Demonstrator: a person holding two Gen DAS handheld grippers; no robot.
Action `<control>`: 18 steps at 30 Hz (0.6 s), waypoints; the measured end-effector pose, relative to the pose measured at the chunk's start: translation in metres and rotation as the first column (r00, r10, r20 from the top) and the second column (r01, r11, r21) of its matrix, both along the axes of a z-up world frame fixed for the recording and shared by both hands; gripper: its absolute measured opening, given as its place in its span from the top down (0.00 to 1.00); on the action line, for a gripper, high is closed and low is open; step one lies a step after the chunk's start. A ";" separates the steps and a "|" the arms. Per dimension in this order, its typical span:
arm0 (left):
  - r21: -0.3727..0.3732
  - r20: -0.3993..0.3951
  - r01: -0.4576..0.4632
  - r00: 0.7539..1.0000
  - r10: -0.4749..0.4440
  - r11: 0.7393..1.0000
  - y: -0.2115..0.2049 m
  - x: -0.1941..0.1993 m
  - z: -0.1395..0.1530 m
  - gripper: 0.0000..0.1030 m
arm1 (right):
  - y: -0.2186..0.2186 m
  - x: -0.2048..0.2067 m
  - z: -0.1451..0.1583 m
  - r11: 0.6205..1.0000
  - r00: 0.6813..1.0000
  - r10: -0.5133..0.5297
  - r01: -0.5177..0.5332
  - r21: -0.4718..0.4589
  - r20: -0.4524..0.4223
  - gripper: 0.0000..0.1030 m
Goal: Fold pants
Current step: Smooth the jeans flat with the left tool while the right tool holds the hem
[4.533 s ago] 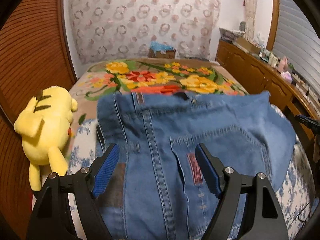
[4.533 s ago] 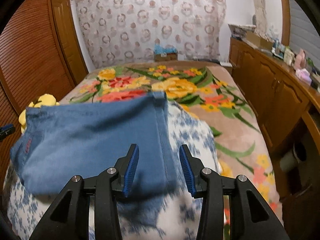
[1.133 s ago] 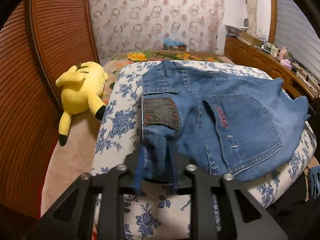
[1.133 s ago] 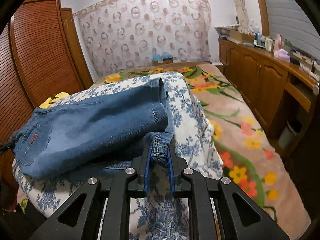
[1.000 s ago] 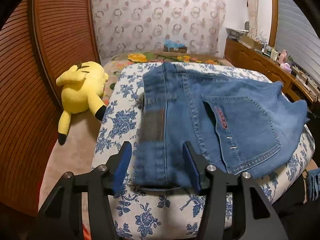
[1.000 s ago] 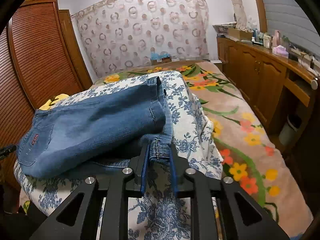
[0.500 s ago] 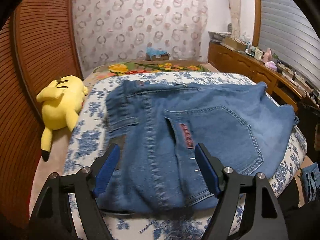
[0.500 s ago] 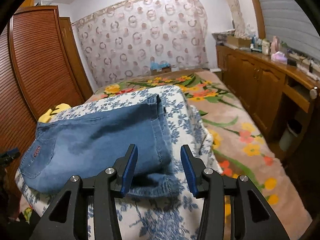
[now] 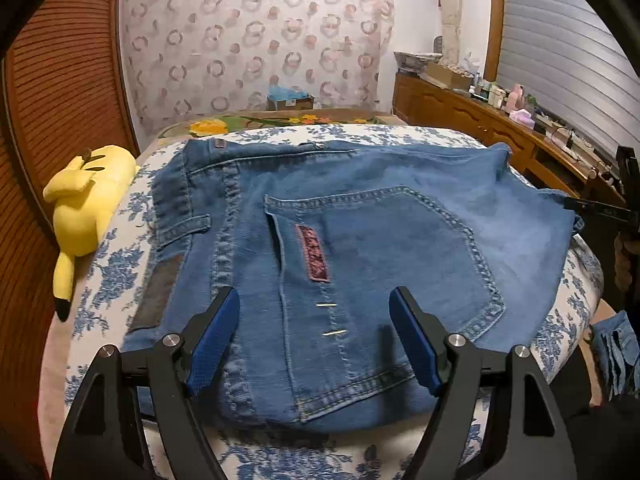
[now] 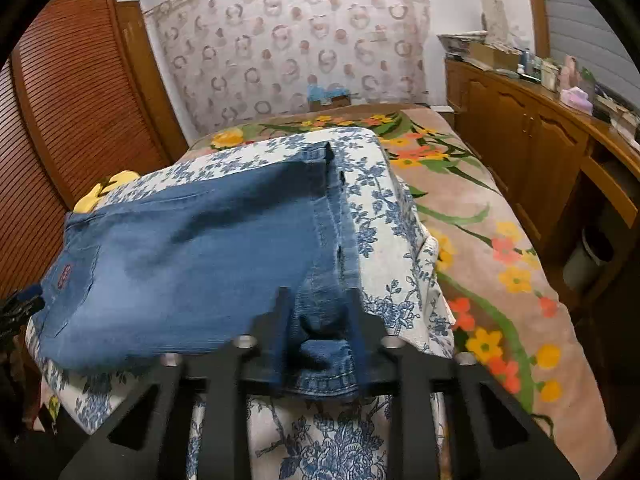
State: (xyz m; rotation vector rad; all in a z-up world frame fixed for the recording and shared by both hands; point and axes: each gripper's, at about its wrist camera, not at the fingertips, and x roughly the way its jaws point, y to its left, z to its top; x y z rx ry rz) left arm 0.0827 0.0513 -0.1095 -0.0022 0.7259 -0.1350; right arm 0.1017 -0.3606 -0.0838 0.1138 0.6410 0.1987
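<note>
Folded jeans (image 9: 360, 240) on floral cushion (image 9: 120, 264), left gripper (image 9: 314, 336) released above near waistband, right gripper (image 10: 320, 320) closing on near hem, fabric between jaws

The folded jeans (image 9: 360, 240) cover most of the blue-flowered cushion (image 9: 108, 280), leaving bare strips along its left, near and far edges. Off the left edge, a yellow plush toy (image 9: 88, 200) lies between the cushion and the slatted wardrobe doors (image 9: 60, 92), narrowing that side. To the right, the flowered bedspread (image 10: 500, 248) lies open as far as the wooden cabinets (image 10: 532, 152). A small box (image 10: 328, 98) sits at the bed's far edge by the curtain (image 10: 288, 40).
</note>
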 end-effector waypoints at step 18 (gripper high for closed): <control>0.018 0.002 0.023 1.000 -0.023 1.000 -0.012 0.006 0.006 0.24 | -0.003 -0.052 0.000 0.997 0.999 -0.019 0.022 -0.071 0.043 0.90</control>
